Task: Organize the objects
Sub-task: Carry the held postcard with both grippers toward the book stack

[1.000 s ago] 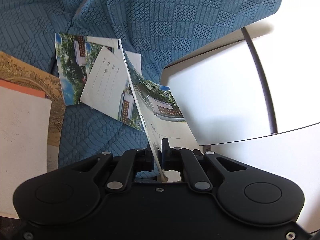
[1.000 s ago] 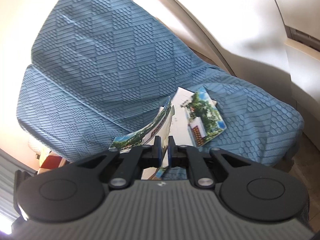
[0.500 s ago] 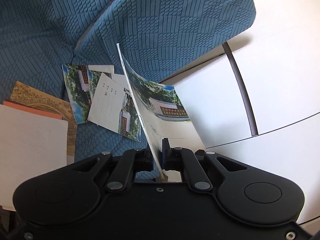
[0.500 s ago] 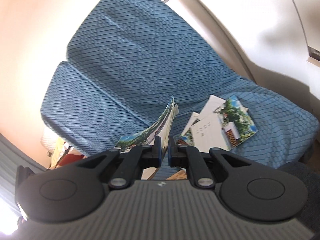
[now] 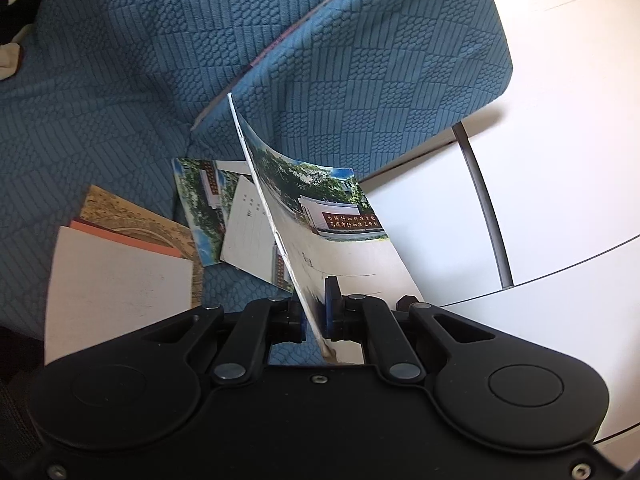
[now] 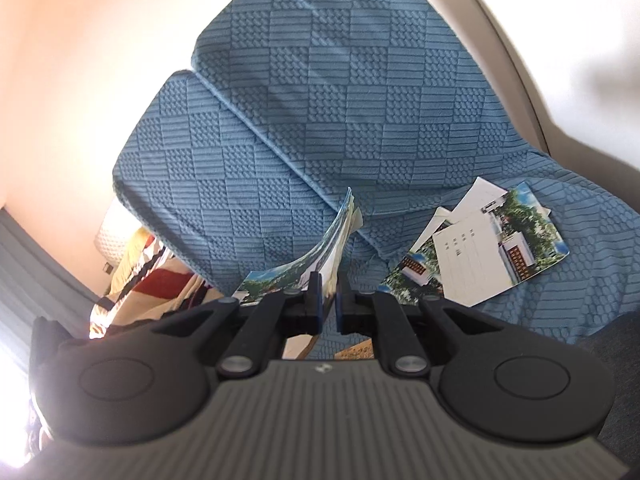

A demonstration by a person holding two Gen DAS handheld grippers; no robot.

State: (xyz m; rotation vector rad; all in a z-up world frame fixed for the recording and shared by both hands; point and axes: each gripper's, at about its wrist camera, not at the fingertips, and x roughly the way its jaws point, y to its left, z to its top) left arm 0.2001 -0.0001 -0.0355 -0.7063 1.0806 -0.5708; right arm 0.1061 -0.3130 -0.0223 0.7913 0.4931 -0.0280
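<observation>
Pinching a postcard [image 5: 340, 240] edge-on, left jaws; right jaws likewise on another postcard [image 6: 320, 256].

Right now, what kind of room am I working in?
Most likely a living room in a home. A sofa under a blue quilted cover fills both views, postcards lie loose on its seat, and a striped blanket sits past its end. Both grippers hold cards.

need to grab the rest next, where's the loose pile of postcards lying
In the right wrist view the loose postcards lie fanned on the blue sofa seat, right of the right gripper.
</observation>
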